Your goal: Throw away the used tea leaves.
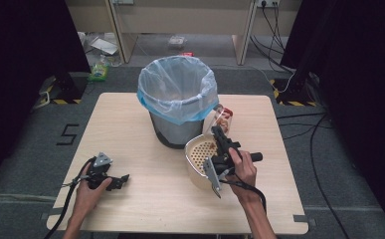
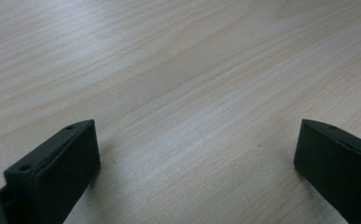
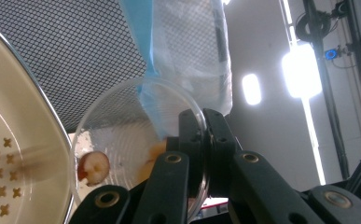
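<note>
The right claw (image 1: 222, 135) is gripping the rim of a clear plastic cup (image 1: 221, 119), its jaws pinched tight on the thin wall. The cup is tilting on its side, mouth angled down toward a cream strainer basket (image 1: 198, 155) that is sitting on the surface (image 1: 145, 199) just in front of the bin. In the right gripper view the clear plastic cup (image 3: 136, 140) is showing up close, with a reddish fruit piece (image 3: 93, 168) sitting inside it near the rim, right beside the strainer basket (image 3: 15, 140) and its cross-shaped holes. Behind them the black mesh bin (image 3: 75, 46) is rising, lined with a pale blue bag (image 3: 187, 56). From the high view, that bin (image 1: 177, 99) is standing in the middle of the surface, touching or very near the basket.

Over on the other side, the left claw (image 1: 118, 181) is resting low on the bare wood, well apart from everything. Its jaws are standing wide with nothing between them, just wood grain (image 2: 192, 93) showing.
</note>
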Motion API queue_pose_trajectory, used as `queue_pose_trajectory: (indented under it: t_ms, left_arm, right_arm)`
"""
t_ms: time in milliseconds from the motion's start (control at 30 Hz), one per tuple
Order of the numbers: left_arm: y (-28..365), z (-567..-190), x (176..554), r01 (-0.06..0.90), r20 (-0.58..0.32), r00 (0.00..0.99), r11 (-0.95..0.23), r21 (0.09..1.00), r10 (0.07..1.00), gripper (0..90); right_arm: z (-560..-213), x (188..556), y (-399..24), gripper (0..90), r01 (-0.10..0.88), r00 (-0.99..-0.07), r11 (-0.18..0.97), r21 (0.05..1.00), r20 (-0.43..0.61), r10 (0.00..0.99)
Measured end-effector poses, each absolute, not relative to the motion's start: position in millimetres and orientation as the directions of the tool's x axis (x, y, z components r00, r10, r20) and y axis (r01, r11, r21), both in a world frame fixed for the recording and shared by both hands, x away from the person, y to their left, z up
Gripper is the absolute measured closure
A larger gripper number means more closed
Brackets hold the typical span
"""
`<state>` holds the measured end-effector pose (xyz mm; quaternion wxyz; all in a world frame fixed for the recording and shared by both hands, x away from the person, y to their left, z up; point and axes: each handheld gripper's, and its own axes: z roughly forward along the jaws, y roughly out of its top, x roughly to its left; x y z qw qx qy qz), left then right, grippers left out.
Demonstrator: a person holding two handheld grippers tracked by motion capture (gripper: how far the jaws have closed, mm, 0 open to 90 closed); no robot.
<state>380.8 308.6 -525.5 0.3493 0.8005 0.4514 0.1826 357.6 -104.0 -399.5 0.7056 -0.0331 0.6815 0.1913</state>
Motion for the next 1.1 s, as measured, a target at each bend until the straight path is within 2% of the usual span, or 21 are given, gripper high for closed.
queue_pose_trajectory:
  t_ms: [67, 100, 333, 400, 633, 700, 767, 900, 933, 967, 1000, 1033, 1067, 1100]
  left_arm:
    - [309, -525, 381, 0.595, -0.023, 0.526, -0.348, 0.724, 0.850, 0.0]
    - [309, -525, 381, 0.595, -0.023, 0.526, -0.348, 0.724, 0.850, 0.0]
    - [309, -526, 381, 0.595, -0.023, 0.526, -0.348, 0.724, 0.850, 0.0]
    - [309, -525, 381, 0.595, -0.023, 0.526, -0.349, 0.724, 0.850, 0.0]
    - [309, -525, 381, 0.595, -0.023, 0.526, -0.349, 0.724, 0.850, 0.0]
    - [309, -525, 381, 0.595, -0.023, 0.525, -0.348, 0.724, 0.850, 0.0]
    - [309, -525, 381, 0.595, -0.023, 0.526, -0.348, 0.724, 0.850, 0.0]
    - [309, -525, 381, 0.595, -0.023, 0.526, -0.349, 0.724, 0.850, 0.0]
    - [309, -525, 381, 0.595, -0.023, 0.526, -0.348, 0.724, 0.850, 0.0]
    - [309, -525, 381, 0.595, -0.023, 0.526, -0.349, 0.724, 0.850, 0.0]
    - [309, -525, 381, 0.595, -0.023, 0.525, -0.348, 0.724, 0.851, 0.0]
    - [309, -525, 381, 0.595, -0.023, 0.526, -0.349, 0.724, 0.850, 0.0]
    - [309, -525, 381, 0.595, -0.023, 0.526, -0.348, 0.724, 0.850, 0.0]
    - [309, -525, 381, 0.595, -0.023, 0.526, -0.348, 0.724, 0.850, 0.0]
  right_arm:
    - [-401, 356, -104, 88.0, -0.323, 0.024, 0.926, 0.195, -0.976, 0.214]
    - [-402, 357, -102, 87.9, -0.317, -0.009, 0.924, 0.215, -0.975, 0.224]
    - [-399, 357, -102, 88.0, -0.323, 0.001, 0.920, 0.223, -0.972, 0.236]
    - [-398, 354, -105, 88.0, -0.338, 0.028, 0.915, 0.220, -0.969, 0.244]
    - [-408, 351, -102, 88.0, -0.346, 0.031, 0.927, 0.146, -0.985, 0.167]
    - [-407, 347, -101, 88.0, -0.359, 0.066, 0.920, 0.155, -0.979, 0.190]
    - [-409, 348, -99, 88.0, -0.356, 0.079, 0.929, 0.099, -0.988, 0.136]
    - [-408, 347, -99, 88.0, -0.361, 0.106, 0.929, 0.082, -0.986, 0.128]
    - [-405, 349, -100, 88.0, -0.353, 0.073, 0.926, 0.137, -0.982, 0.173]
    - [-405, 349, -100, 88.0, -0.353, 0.073, 0.926, 0.137, -0.982, 0.173]
    - [-406, 352, -101, 88.0, -0.355, 0.032, 0.918, 0.176, -0.979, 0.200]
    - [-406, 352, -101, 88.0, -0.355, 0.032, 0.918, 0.176, -0.979, 0.200]
    - [-402, 352, -105, 88.0, -0.352, 0.026, 0.901, 0.252, -0.960, 0.279]
    - [-402, 352, -105, 88.0, -0.352, 0.026, 0.901, 0.252, -0.960, 0.279]
